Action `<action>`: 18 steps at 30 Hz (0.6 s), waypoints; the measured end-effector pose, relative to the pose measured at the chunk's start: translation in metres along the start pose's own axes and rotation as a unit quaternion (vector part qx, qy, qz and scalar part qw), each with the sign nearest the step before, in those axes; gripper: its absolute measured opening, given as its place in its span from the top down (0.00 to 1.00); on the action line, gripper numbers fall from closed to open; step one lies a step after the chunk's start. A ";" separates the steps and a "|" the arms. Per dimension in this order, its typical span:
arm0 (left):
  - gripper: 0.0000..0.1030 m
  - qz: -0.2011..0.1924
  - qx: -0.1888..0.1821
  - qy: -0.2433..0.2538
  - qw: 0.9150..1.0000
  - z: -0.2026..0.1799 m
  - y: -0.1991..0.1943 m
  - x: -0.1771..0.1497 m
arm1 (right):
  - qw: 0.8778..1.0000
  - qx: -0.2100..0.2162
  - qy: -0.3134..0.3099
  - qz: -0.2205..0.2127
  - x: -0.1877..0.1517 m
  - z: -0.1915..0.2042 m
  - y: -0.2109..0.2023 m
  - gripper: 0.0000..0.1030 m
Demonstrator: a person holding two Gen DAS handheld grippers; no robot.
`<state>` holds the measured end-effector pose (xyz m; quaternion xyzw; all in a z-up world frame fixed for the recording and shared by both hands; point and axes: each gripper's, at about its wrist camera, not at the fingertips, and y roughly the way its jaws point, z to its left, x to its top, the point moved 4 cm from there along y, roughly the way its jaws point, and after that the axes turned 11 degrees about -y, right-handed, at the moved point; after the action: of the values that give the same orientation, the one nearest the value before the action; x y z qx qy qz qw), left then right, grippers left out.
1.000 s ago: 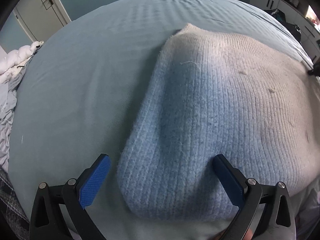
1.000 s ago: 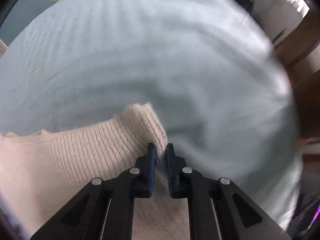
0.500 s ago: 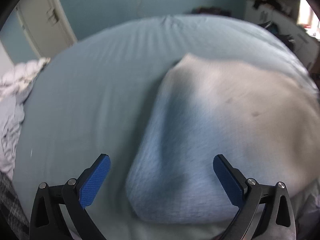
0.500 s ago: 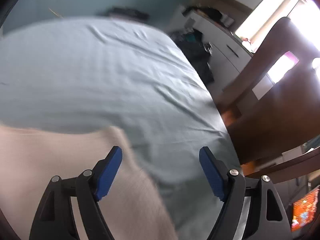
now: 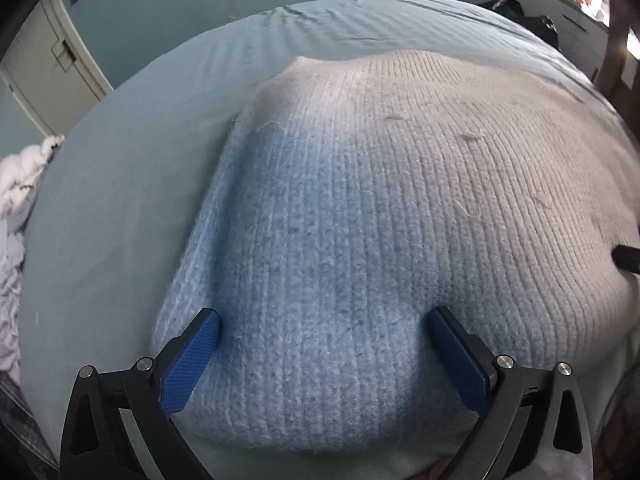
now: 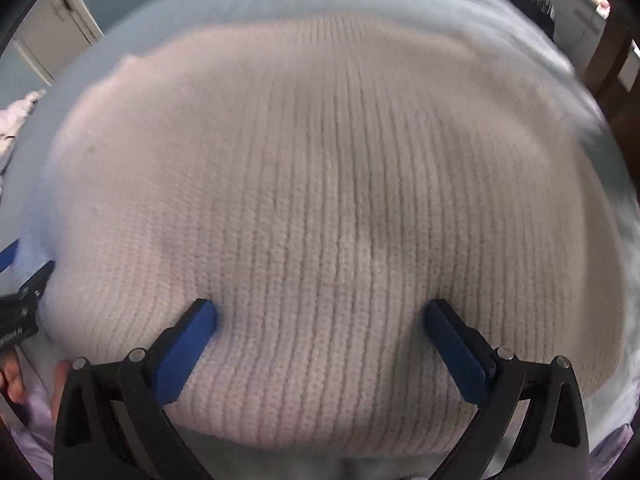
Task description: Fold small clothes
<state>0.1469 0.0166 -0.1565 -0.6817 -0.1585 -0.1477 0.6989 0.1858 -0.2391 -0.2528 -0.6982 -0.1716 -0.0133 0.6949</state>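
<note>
On the bed [image 5: 120, 184], which has a pale blue-green sheet, lies a knitted sweater [image 5: 360, 208], spread out flat. It is thick and fuzzy, with long thin ribs running up and down it. Its colour is creamy white on one side and fades to soft blue at the other side, the part closest in the left view. A few loose threads and bits of fluff sit on top. Its far edge is bumpy and its near edge is rounded. The left hand-held gripper [image 5: 324, 334] points down over the blue part with its two blue pads spread wide; the wool shows between them, but they squeeze nothing. The right hand-held gripper [image 6: 320, 320] points down over the creamy part. Its jaws are opening and already stand wide apart, with the knit under the gap and nothing pinched. This view is a little blurry at the edges. A white door [image 5: 48, 76] stands at the far left, beside a blue-green wall. Some rumpled white cloth [image 5: 20, 176] lies at the left edge of the bed. Part of a person's fingers [image 6: 12, 380] shows low at the left of the right view.
</note>
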 end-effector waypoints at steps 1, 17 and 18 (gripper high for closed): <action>0.00 0.001 -0.004 -0.006 1.000 0.005 -0.003 0.002 | 1.000 -0.016 0.012 -0.001 -0.003 -0.005 -0.015 0.01; 0.00 -0.024 0.032 -0.054 0.998 0.064 -0.081 -0.039 | 0.889 0.221 0.401 -0.008 -0.084 -0.168 -0.017 0.75; 0.00 -0.022 0.033 -0.060 0.997 0.066 -0.081 -0.040 | 0.876 0.211 0.434 -0.006 -0.093 -0.176 -0.013 1.00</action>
<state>0.0753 0.0803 -0.0988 -0.6622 -0.2197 -0.1168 0.7068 0.1332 -0.4314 -0.2583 -0.4583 0.1444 -0.2821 0.8304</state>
